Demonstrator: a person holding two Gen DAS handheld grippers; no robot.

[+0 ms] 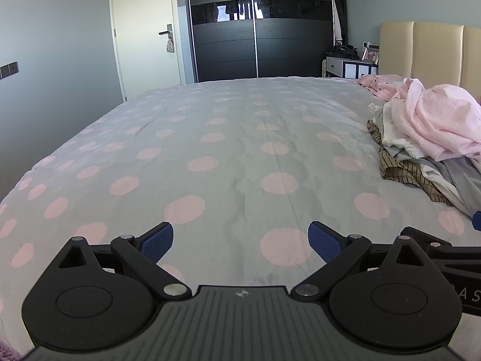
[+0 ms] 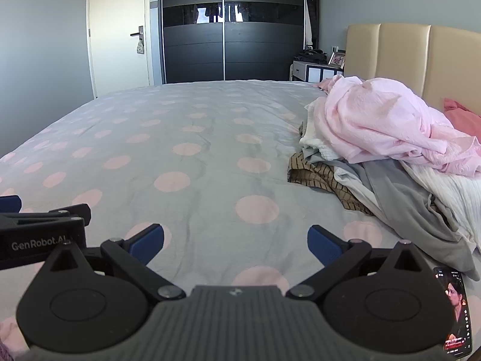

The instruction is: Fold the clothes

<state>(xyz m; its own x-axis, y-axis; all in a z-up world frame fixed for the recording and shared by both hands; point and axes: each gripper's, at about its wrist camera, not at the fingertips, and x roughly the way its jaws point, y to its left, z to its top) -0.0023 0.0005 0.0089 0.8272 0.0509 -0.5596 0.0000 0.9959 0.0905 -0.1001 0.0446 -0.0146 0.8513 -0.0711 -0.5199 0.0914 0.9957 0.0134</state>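
**Ana:** Both claws sit nearest, low over the near edge of the bed [image 1: 228, 156]. Left claw [image 1: 240, 242] is spread wide and holds nothing; right claw [image 2: 235, 242] is the same, with only dotted cover between its blue pads [image 2: 323, 245].

**Ben:** And the clothes?

**Ana:** Heaped at the right of the bed, toward the headboard [image 2: 402, 57]. A pink garment [image 2: 387, 120] lies on top, a grey one [image 2: 399, 198] and a brown striped one [image 2: 318, 177] spill out underneath on the near side.

**Ben:** So the step in hand looks like picking the first piece.

**Ana:** Probably. The pink one on top would be the sensible choice: pinch a single layer at an edge, lift it clear so nothing below drags along, and bring it to the open stretch of cover on the left, where it can be spread flat.

**Ben:** What can't be made out?

**Ana:** Collars, sleeves and hems are lost in the crumple, so each garment's kind is unclear. The heap's right side is cut off, as is a phone [image 2: 457, 310] at the near right.
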